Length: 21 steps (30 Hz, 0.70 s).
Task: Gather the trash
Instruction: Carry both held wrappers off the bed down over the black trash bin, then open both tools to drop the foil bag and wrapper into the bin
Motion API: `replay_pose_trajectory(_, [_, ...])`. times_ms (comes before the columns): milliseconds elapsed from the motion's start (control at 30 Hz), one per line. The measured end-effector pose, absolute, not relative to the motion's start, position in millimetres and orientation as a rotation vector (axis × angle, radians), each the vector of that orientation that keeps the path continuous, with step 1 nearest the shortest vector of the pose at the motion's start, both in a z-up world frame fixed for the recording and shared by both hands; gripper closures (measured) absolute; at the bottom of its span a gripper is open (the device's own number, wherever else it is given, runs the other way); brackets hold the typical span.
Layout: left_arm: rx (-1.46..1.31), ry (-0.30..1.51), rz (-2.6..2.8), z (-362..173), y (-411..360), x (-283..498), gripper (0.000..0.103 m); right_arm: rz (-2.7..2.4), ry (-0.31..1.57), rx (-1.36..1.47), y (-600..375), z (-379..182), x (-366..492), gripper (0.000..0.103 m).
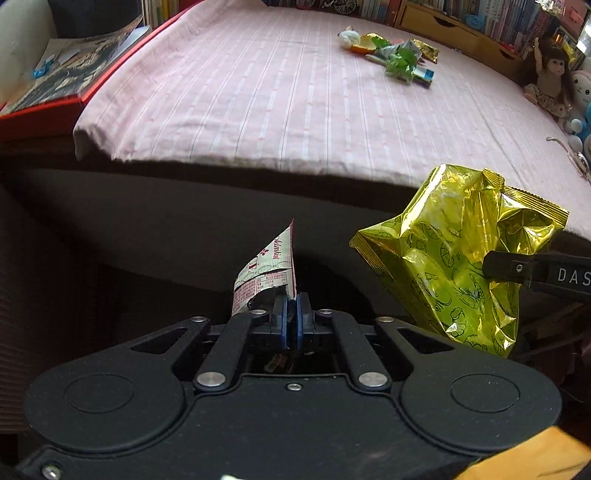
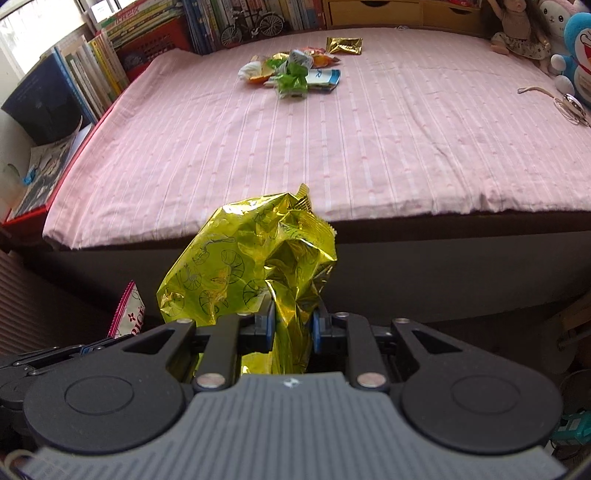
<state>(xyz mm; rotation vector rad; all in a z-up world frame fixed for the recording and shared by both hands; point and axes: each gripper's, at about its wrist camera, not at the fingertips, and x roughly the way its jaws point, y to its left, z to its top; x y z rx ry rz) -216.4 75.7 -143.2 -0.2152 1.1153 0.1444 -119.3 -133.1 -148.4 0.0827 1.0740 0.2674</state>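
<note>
A doll (image 1: pixel 550 79) sits beside plush toys (image 2: pixel 576 55) near bookshelves (image 2: pixel 155 33).

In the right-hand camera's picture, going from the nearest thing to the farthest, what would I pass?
Right tool → gold snack bag it grips → pink bedsheet → pile of wrappers → toy bicycle by the books.

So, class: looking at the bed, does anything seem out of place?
Yes. A cluster of crumpled snack wrappers lies on the pink bedsheet near the far side, litter on an otherwise tidy bed. A string-like item also lies loose by the toys; what it is cannot be told.
</note>
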Motion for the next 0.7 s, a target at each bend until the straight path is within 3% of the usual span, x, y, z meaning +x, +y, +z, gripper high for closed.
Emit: replay_pose_trajectory(700, [-0.275,1.296,0.175,-272.1,94.6,-219.4,0.099,0.338,1.242,-0.111,-86.7,-271.1,-110.7,0.080])
